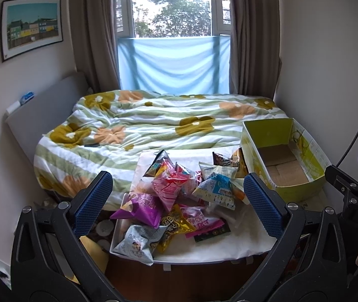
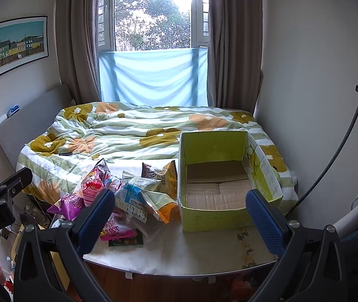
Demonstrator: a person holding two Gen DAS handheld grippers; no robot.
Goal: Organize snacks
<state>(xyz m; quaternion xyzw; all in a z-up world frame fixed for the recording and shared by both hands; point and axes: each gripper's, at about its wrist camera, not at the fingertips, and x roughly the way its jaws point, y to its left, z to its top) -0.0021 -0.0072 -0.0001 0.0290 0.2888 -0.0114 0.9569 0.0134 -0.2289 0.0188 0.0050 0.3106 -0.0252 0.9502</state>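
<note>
A pile of snack bags [image 1: 179, 196] lies on a white-covered table at the foot of the bed; it also shows in the right wrist view [image 2: 128, 193]. Among them are a pink bag [image 1: 169, 188], a purple bag [image 1: 141, 207] and a grey bag [image 1: 138, 244]. An empty yellow-green cardboard box [image 1: 279, 151] stands to the right of the pile, also seen in the right wrist view [image 2: 219, 176]. My left gripper [image 1: 179, 201] is open, above and in front of the pile. My right gripper [image 2: 181, 211] is open, in front of the box and pile.
A bed with a floral quilt [image 1: 141, 125] lies behind the table. The white table cover [image 2: 191, 251] has bare room in front of the box. A grey headboard [image 1: 43, 115] is at the left, a wall and a black cable [image 2: 330, 163] at the right.
</note>
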